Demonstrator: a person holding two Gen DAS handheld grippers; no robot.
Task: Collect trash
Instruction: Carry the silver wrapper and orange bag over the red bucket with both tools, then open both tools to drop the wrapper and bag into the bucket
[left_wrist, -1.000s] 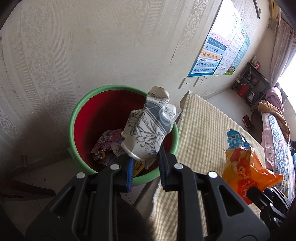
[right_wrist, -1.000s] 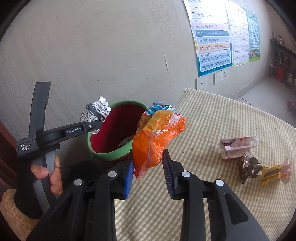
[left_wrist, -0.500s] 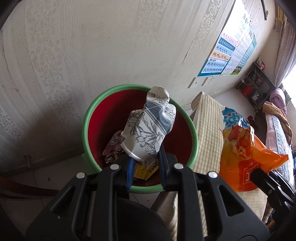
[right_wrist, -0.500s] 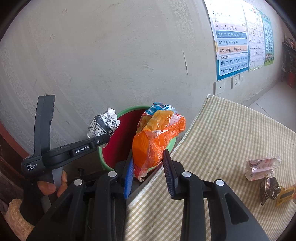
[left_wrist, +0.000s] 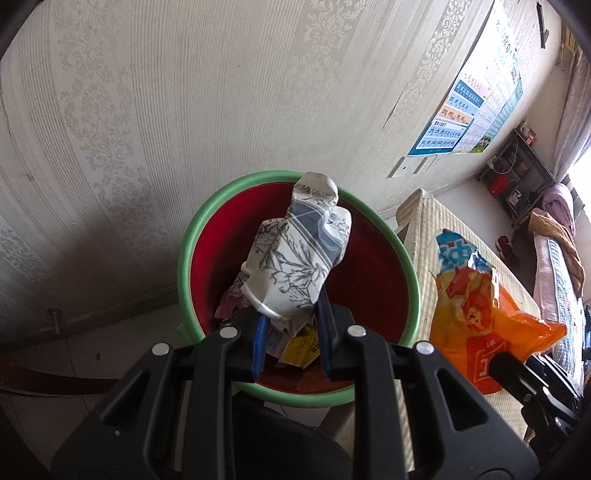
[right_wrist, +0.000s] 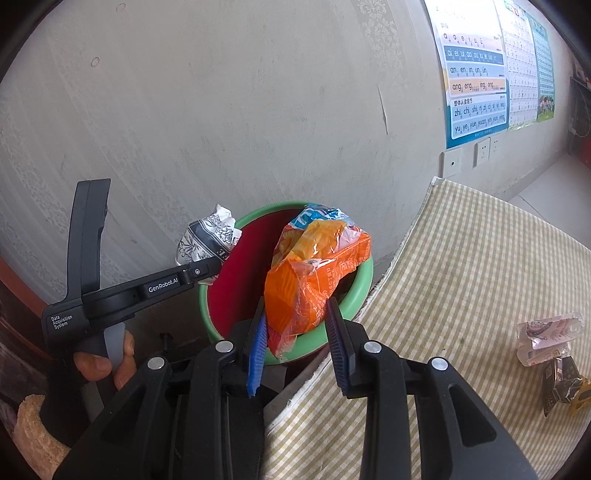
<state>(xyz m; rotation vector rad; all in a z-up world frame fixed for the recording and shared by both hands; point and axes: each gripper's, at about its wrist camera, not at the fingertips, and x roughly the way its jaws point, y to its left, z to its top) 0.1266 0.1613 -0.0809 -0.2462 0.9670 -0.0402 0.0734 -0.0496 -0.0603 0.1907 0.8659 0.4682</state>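
Your left gripper (left_wrist: 290, 332) is clamped on a crumpled white wrapper with a grey flower print (left_wrist: 297, 264), its blue pads pinching the lower end so the wrapper stands up over the mouth of the bin (left_wrist: 186, 258), a red bucket with a green rim that sits on the floor against the patterned wall (left_wrist: 184, 92). Down inside the bin you can see other scraps, a yellow packet (left_wrist: 301, 341) among them. Your right gripper (right_wrist: 297, 336) is closed on an orange snack bag with a blue top (right_wrist: 314, 273), gripping its lower part; the bag hangs above the near right side of the bin's rim, just beside the edge of the table with the yellow checked cloth (right_wrist: 461, 277). In the right wrist view your left hand (right_wrist: 101, 363) shows at the left, wrapped round the handle of its gripper, with the flowered wrapper above the far left part of the rim. Still on the cloth, well to the right of the bin, lie a clear pinkish wrapper (right_wrist: 546, 338), a dark wrapper (right_wrist: 561, 382) touching it and part of a yellow one (right_wrist: 581, 400) at the frame's edge. Pinyin charts (right_wrist: 476, 74) hang on the wall above the far end of the table.
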